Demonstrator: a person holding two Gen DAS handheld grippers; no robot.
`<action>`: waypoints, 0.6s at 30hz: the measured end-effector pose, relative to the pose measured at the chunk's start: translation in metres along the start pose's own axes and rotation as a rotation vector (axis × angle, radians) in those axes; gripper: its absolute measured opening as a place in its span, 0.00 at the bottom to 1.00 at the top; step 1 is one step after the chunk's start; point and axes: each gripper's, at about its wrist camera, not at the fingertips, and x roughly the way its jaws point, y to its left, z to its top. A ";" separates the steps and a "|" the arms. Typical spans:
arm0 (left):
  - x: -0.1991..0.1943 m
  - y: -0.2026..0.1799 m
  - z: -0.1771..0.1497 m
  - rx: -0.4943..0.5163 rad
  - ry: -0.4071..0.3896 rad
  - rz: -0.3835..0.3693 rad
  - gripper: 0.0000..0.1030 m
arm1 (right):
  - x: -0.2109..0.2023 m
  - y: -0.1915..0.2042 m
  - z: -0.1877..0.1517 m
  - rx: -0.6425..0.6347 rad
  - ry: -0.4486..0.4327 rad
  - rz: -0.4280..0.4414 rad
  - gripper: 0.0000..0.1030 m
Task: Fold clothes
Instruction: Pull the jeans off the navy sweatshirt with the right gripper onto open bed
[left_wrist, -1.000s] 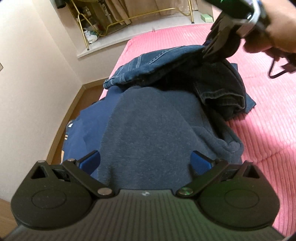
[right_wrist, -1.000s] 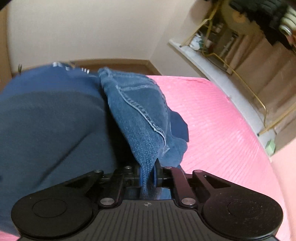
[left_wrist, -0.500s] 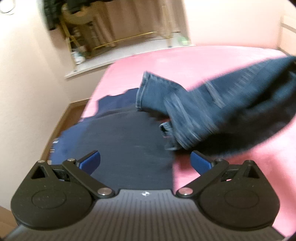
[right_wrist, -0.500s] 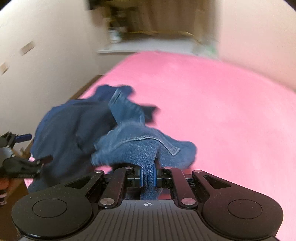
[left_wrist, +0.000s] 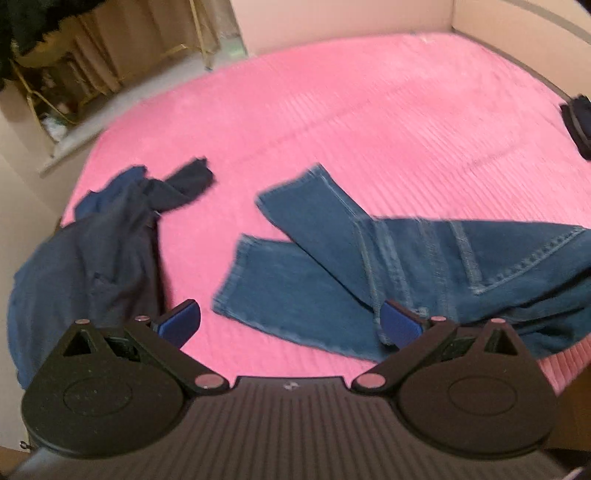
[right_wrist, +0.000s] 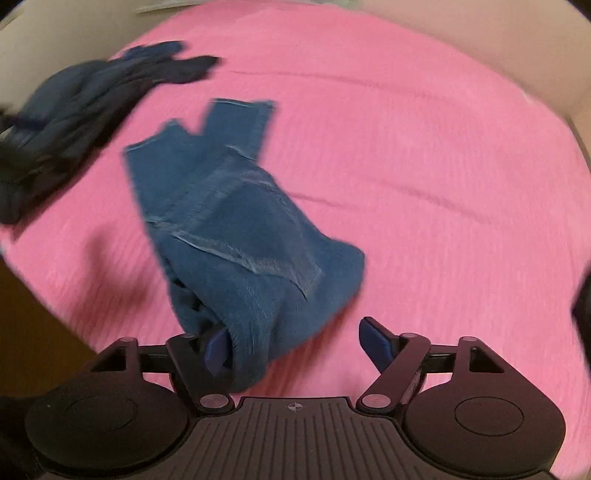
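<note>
Pink bed (left_wrist: 369, 110): one jeans (left_wrist: 369, 266), one dark pile (left_wrist: 92, 251); both hand-held grippers released, right opening.

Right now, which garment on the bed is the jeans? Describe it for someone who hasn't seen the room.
Find the pink bed. Two clothing heaps lie near its front edge. The jeans are the mid-blue denim with two legs splayed and pale seams, apart from the dark navy pile at the bed's left corner.

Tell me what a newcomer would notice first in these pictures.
A pair of blue jeans sprawls across the near part of a bright pink bed, legs spread apart. A heap of dark blue clothes sits at the bed's left edge. The right gripper is opening, with denim still draped against one pad.
</note>
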 end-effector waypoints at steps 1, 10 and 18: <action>0.003 -0.001 -0.003 0.000 0.011 -0.008 0.99 | -0.001 0.012 0.002 -0.057 -0.002 -0.012 0.74; 0.033 0.024 -0.027 -0.035 0.092 -0.035 0.99 | 0.077 0.130 0.038 -0.559 0.038 0.005 0.74; 0.044 0.051 -0.060 -0.048 0.119 -0.021 0.99 | 0.169 0.144 0.073 -0.679 0.205 -0.023 0.12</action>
